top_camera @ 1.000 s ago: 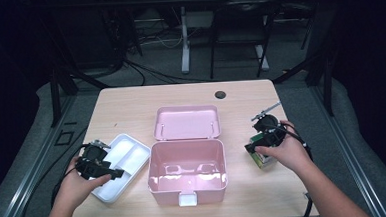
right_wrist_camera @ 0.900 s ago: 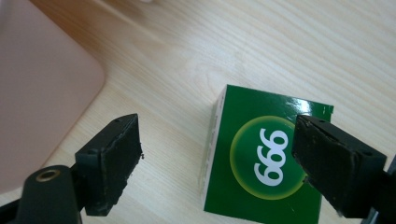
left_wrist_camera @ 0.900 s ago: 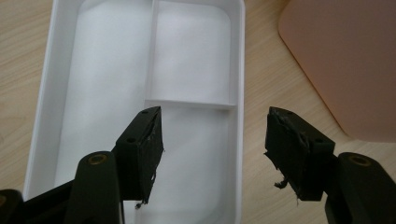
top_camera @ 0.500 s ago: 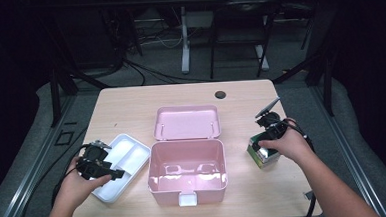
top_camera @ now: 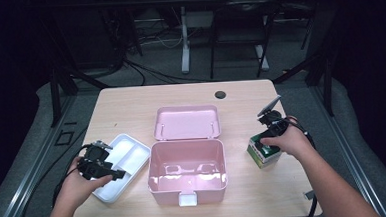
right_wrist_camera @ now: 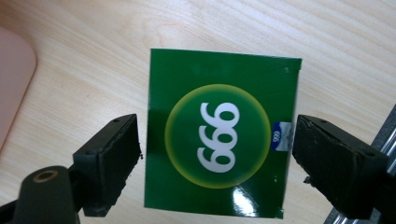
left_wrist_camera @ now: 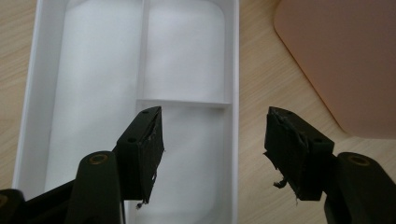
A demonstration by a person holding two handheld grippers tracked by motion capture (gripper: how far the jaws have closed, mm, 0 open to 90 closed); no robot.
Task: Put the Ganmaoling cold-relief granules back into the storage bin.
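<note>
Wooden table (top_camera: 131,111): green box (right_wrist_camera: 219,137) at 3 o'clock of pink case (top_camera: 188,171), right gripper (right_wrist_camera: 215,154) wide astride it, left gripper (left_wrist_camera: 212,140) wide over tray (left_wrist_camera: 42,70); lower squarely, centre before closing.

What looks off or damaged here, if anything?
Nothing spilled or broken. The white tray lies askew beside the open pink box, and the pads of the left gripper look frayed at their edges.
</note>
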